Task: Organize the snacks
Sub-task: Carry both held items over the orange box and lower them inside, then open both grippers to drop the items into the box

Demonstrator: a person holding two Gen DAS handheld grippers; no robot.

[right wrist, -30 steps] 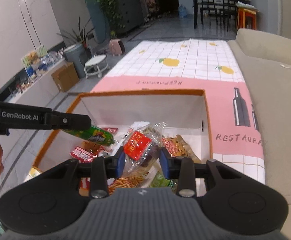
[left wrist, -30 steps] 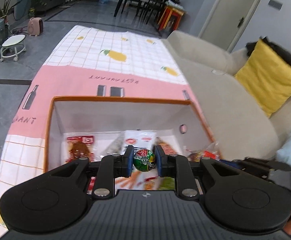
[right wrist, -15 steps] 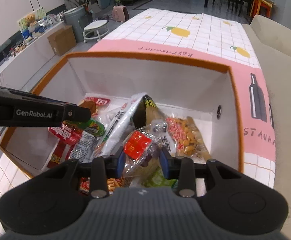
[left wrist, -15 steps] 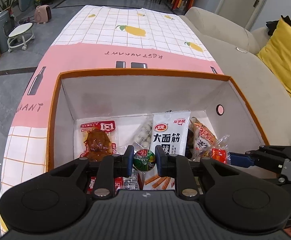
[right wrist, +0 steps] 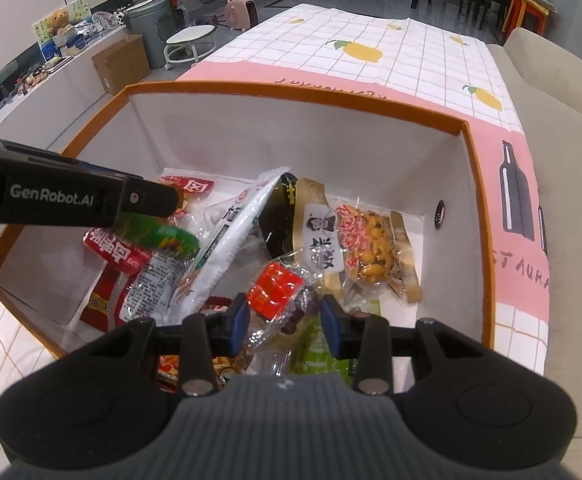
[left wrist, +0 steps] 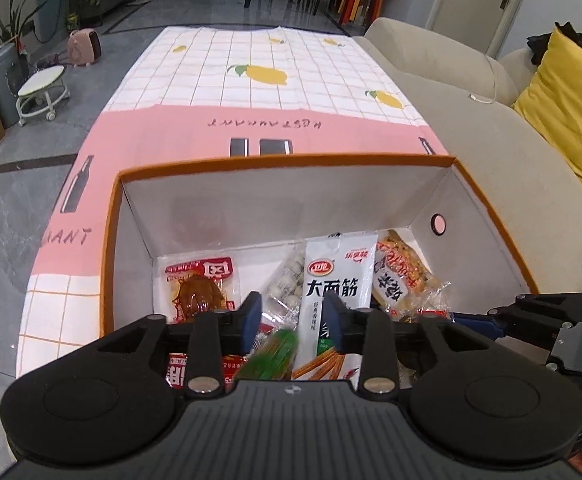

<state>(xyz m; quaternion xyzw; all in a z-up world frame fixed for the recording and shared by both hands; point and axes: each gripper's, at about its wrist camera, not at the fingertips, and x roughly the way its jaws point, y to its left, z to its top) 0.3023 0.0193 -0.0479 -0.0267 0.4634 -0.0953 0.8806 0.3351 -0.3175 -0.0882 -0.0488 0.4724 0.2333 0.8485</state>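
Left gripper (left wrist: 291, 318): jaws opening, green snack (left wrist: 275, 356) dropping free, low centre | Right gripper (right wrist: 283, 318): jaws opening, clear red-label pack (right wrist: 277, 294) still between pads | Risk, I judge: pack's film may cling and drag | Box (right wrist: 291, 92): mid-frame, holds white pack (left wrist: 337, 280), peanuts (right wrist: 367, 248), more snacks.

A cloth-covered table (left wrist: 251, 80) carried an orange-rimmed box (left wrist: 291, 160) at its six o'clock end.
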